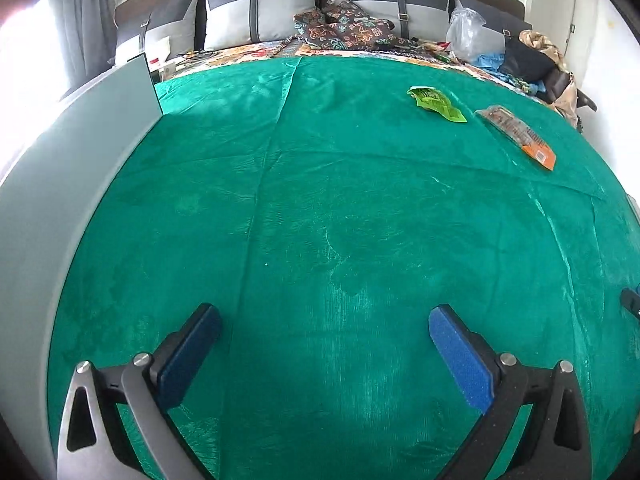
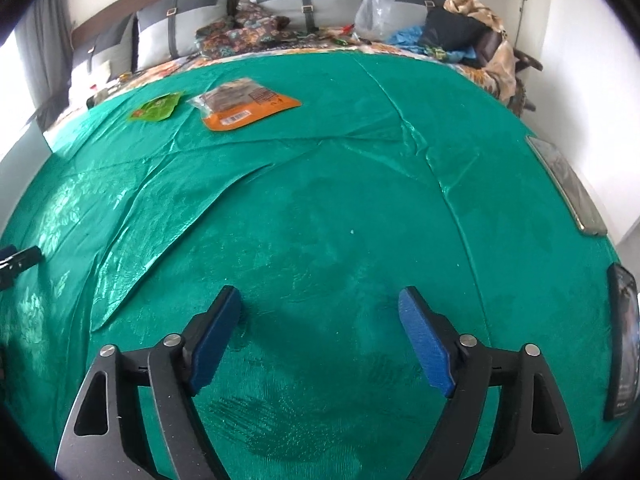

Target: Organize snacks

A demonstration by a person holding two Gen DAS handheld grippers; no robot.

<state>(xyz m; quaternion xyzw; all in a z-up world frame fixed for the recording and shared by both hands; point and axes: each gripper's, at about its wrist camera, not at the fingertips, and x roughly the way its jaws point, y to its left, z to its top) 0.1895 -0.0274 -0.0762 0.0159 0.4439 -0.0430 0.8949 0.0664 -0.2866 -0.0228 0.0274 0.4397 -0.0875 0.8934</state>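
**Two snack packets, both grippers empty**

Left wrist view: the left gripper [image 1: 324, 316] is spread wide over the green cloth [image 1: 320, 208], holding nothing. Two packets lie far ahead to its right: one green packet [image 1: 436, 103] and one orange packet [image 1: 518, 136] (near each other, not touching).

Right wrist view: the right gripper [image 2: 320, 304] is likewise spread and empty. The same two, green packet [image 2: 157, 107] and orange packet [image 2: 244, 108], lie far ahead to its left, side by side.
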